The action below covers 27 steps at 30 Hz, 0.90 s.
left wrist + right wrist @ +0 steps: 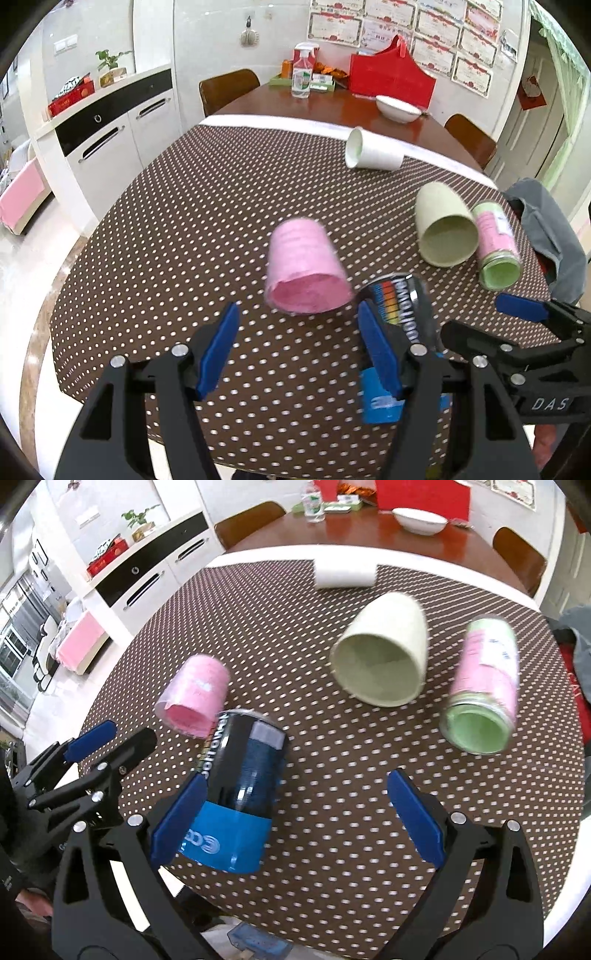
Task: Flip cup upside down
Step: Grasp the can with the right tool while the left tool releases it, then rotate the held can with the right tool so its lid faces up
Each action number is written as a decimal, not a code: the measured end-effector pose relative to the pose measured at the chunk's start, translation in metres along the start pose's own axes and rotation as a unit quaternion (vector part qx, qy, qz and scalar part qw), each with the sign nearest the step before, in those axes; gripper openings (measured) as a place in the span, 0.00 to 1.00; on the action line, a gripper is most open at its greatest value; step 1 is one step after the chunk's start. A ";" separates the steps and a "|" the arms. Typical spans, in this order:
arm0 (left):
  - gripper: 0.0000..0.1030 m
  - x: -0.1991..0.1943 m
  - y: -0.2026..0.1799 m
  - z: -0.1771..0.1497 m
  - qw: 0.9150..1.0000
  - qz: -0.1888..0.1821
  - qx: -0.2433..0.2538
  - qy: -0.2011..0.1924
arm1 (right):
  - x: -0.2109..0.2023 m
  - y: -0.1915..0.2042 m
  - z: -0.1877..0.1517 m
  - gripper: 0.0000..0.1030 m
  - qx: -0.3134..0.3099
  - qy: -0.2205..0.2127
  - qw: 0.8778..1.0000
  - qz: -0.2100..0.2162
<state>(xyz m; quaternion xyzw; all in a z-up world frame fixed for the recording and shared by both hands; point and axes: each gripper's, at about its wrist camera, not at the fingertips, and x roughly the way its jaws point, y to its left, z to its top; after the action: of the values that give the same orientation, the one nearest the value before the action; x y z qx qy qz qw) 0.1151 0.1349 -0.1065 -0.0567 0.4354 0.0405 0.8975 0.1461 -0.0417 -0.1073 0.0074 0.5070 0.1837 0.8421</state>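
Observation:
Several cups lie on their sides on a brown dotted tablecloth [177, 221]. A pink cup [306, 266] [195, 698] lies just beyond my left gripper [297, 350], which is open and empty. A black cup with a blue band [240, 794] [402, 306] lies between the fingers of my right gripper [297, 818]. It sits close to the left pad [177, 819], while the right pad stands well clear, so that gripper is open. A cream cup [384, 653] [443, 229], a pink-and-green cup [484, 690] [496, 247] and a white cup [373, 151] [345, 576] lie farther off.
Beyond the cloth, a wooden table holds a white bowl [397, 107], a red bag [391, 77] and a spray bottle [301, 74], with brown chairs around it. A white cabinet [110, 122] stands at the left. A grey cloth [546, 229] hangs at the right edge.

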 end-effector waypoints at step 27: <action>0.65 0.050 0.027 -0.001 0.998 -0.020 0.002 0.058 | 0.066 0.011 0.026 0.67 0.050 0.083 0.994 0.053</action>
<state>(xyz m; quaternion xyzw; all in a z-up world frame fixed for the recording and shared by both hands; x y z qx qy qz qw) 0.1418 0.1627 -0.1483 -0.0664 0.4852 0.0182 0.8717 0.1926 -0.0057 -0.1481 0.0609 0.5829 0.2021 0.7847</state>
